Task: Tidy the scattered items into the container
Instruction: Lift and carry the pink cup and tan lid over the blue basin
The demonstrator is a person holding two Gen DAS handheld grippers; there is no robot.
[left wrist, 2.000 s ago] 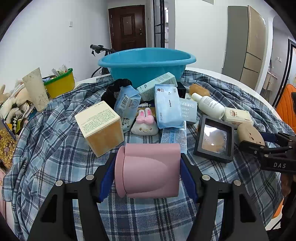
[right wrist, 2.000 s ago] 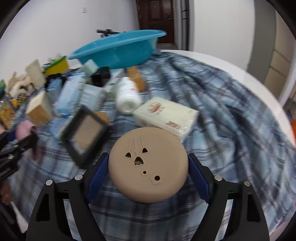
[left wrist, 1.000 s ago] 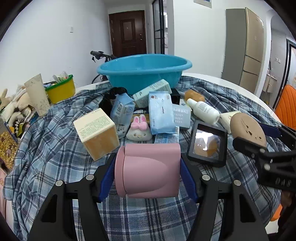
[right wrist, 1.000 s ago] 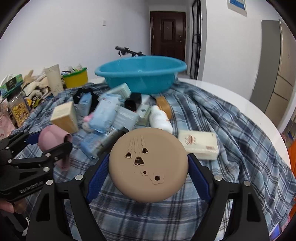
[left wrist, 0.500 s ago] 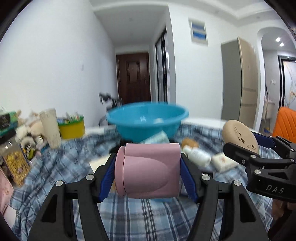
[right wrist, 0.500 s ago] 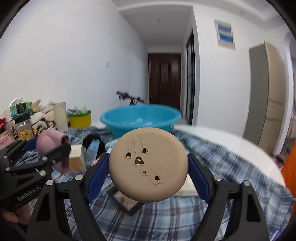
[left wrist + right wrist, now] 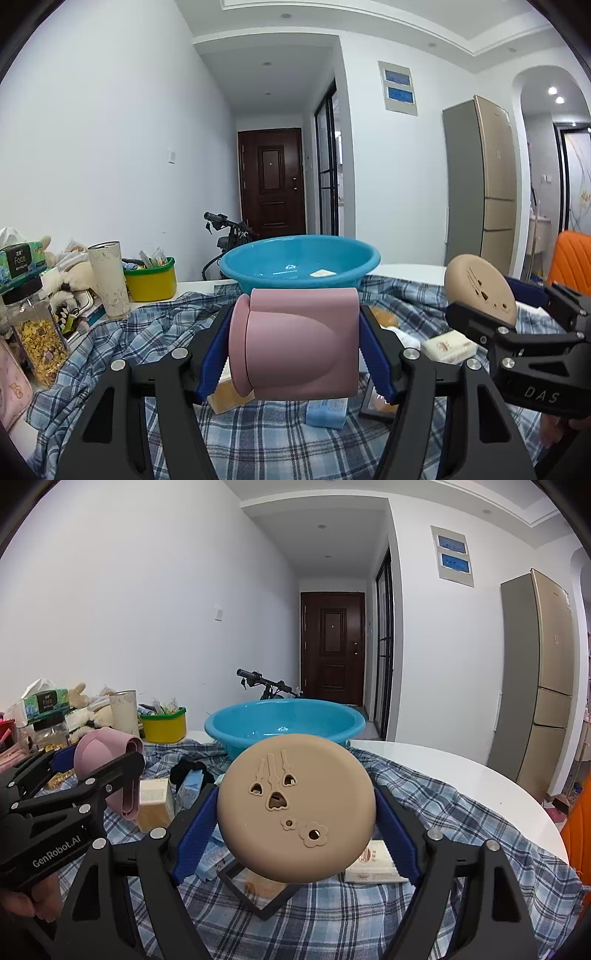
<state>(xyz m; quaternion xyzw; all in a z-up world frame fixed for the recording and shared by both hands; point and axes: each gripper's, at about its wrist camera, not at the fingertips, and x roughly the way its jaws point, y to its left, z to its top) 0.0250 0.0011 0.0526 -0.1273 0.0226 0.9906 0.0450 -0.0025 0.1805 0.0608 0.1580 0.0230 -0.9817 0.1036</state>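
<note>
My left gripper (image 7: 295,354) is shut on a pink cup-shaped item (image 7: 299,343), held above the plaid cloth; it also shows in the right wrist view (image 7: 107,771). My right gripper (image 7: 295,812) is shut on a round tan disc (image 7: 295,808) with cut-out shapes, also visible at the right of the left wrist view (image 7: 480,291). The blue basin (image 7: 301,264) stands ahead at the far side of the table and also shows in the right wrist view (image 7: 284,723). Boxes, a black frame (image 7: 258,890) and packets lie on the cloth below, mostly hidden by the held items.
A yellow tub (image 7: 149,278), a tall cup (image 7: 107,278), a cereal jar (image 7: 37,339) and soft toys crowd the left side. A white soap packet (image 7: 448,345) lies at right. A bicycle (image 7: 269,688) stands behind the basin. An orange chair (image 7: 570,258) is far right.
Both grippers have lifted and tilted up with their items, so the view swung from the cluttered cloth up to the basin and the room. The basin is nearer.
</note>
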